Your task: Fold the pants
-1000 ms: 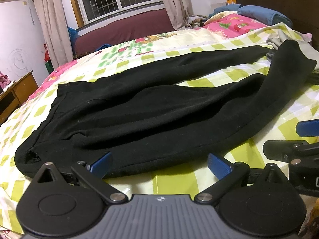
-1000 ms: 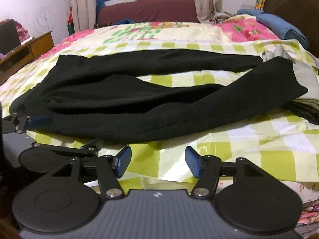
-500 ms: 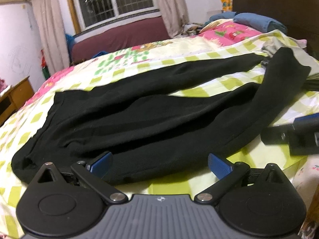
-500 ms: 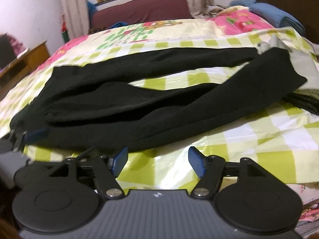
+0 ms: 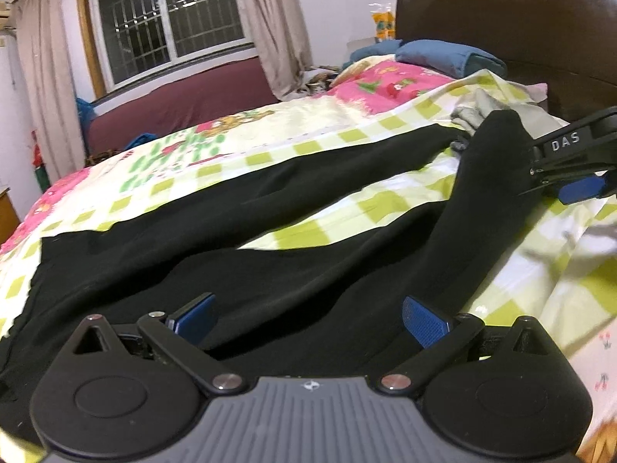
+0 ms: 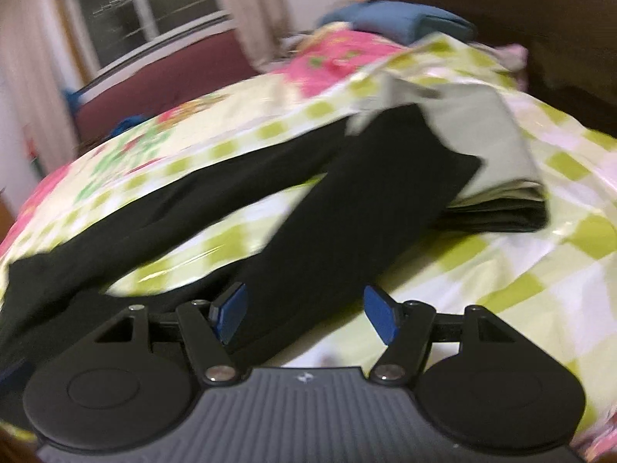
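Observation:
Black pants (image 5: 270,270) lie spread on the bed, waist to the left, two legs reaching right. My left gripper (image 5: 308,320) is open and empty, its blue pads over the near leg by the waist. My right gripper (image 6: 306,314) is open and empty over the near leg (image 6: 347,208) further toward its cuff. It also shows in the left wrist view (image 5: 574,166) at the right edge, above the cuff end. The right wrist view is blurred.
The bed has a green-checked and pink floral sheet (image 5: 308,139). Folded grey and dark clothes (image 6: 493,177) lie under the leg's cuff. A blue pillow (image 5: 443,54) and dark headboard (image 5: 520,19) stand at the right. A window and maroon sofa lie behind.
Both grippers have moved forward over the pants. The right gripper has swung right toward the cuff end. Both stay open and empty.

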Tool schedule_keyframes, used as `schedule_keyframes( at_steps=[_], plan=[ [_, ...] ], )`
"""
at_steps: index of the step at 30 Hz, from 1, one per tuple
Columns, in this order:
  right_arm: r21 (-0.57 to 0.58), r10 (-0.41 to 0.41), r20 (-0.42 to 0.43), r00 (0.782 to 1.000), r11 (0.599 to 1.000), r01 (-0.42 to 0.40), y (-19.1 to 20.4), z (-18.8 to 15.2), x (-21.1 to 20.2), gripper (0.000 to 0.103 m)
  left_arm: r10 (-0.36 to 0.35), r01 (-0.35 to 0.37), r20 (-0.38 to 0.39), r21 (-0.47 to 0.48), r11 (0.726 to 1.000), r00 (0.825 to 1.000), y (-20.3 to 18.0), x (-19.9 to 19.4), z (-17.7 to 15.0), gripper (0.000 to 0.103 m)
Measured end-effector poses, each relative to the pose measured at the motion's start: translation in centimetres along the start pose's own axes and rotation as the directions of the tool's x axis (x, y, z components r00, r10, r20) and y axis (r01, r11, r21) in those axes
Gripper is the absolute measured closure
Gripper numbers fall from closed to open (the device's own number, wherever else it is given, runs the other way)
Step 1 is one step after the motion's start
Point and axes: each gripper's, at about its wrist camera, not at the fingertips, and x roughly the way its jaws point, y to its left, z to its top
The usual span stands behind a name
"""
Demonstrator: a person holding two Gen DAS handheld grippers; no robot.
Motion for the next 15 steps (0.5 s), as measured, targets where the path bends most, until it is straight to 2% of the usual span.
schedule_keyframes(
  at_steps=[3,7,13,14,15],
  plan=[
    [0.073,-0.035,-0.024,0.999,0.997,0.036,-2.5,1.0,2.2,0.035,-0.025,0.025,-0.009,0.006,1.000,1.000,-1.1,1.2,0.9,0.000],
    [0.167,-0.030,-0.057,0.998,0.985,0.039,-4.8,2.0,5.1,0.035,-0.050,0.050,-0.010,0.030,0.998,0.999,-2.7,2.6,2.0,0.000],
    [0.189,0.000,-0.051,0.999,0.982,0.009,-5.8,2.2,6.5,0.037,-0.081,0.082,-0.027,0.045,0.996,0.996,-5.0,4.8,3.5,0.000],
    [0.184,0.009,-0.046,0.999,0.983,-0.001,-5.7,2.3,6.6,0.049,-0.086,0.087,-0.028,0.048,0.995,0.996,-5.4,5.0,3.8,0.000],
    [0.183,0.020,-0.042,0.999,0.983,-0.012,-5.5,2.4,6.7,0.065,-0.089,0.091,-0.030,0.050,0.995,0.996,-5.5,5.1,3.8,0.000]
  ],
)
